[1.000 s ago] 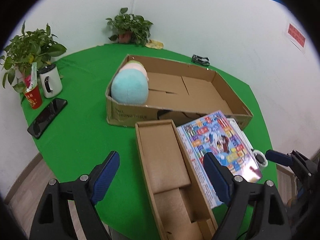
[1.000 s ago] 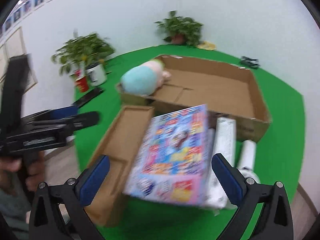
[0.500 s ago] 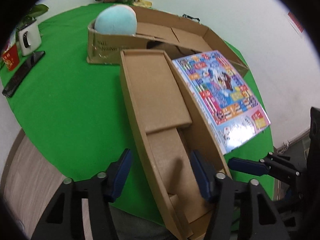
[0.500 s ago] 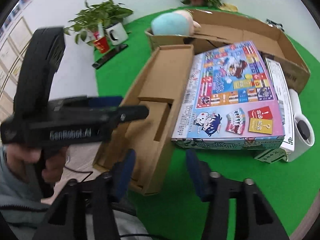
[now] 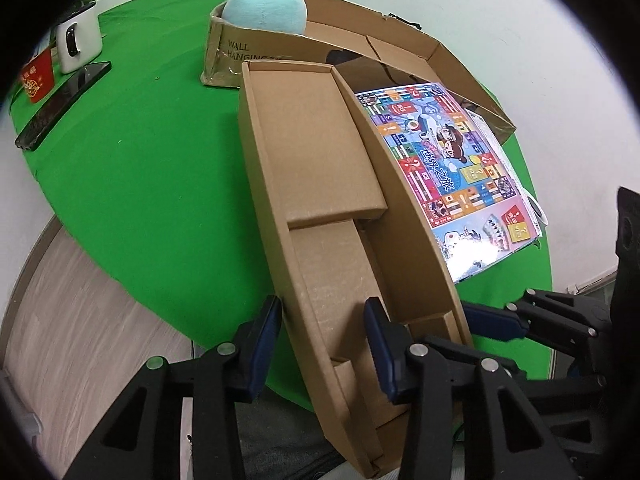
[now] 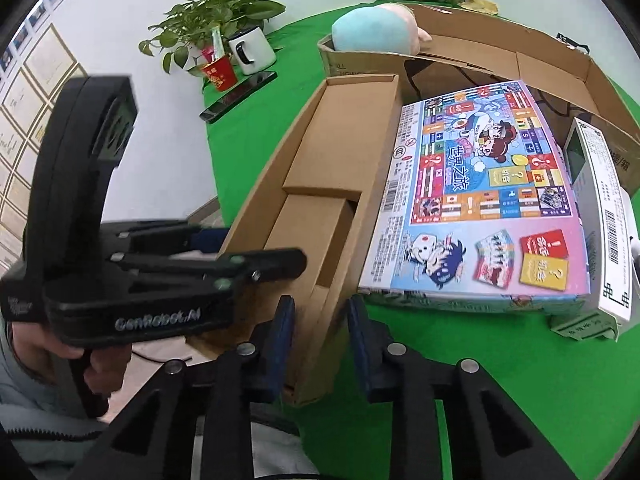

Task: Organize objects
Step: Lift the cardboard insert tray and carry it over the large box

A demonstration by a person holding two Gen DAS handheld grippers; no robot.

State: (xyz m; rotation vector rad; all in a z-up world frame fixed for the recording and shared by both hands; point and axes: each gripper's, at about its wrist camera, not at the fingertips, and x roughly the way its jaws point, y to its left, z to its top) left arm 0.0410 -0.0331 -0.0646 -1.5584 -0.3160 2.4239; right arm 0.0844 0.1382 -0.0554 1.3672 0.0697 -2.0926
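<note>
Both grippers dropped to the long cardboard tray (image 5: 320, 200) | left gripper (image 5: 324, 344) jaws closing astride its left wall, right gripper (image 6: 320, 340) jaws closing astride its right wall | neither clamped.

A: so what's on the green worktop (image 5: 132, 168)?
B: long open tray (image 5: 320, 184) of brown cardboard, near end poking past the edge. Colourful game box (image 6: 476, 196) flat right beside it, white carton (image 6: 604, 220) on its far side.
A: and behind?
B: big box (image 6: 532, 64), blue plush (image 5: 264, 7) in its corner.
</note>
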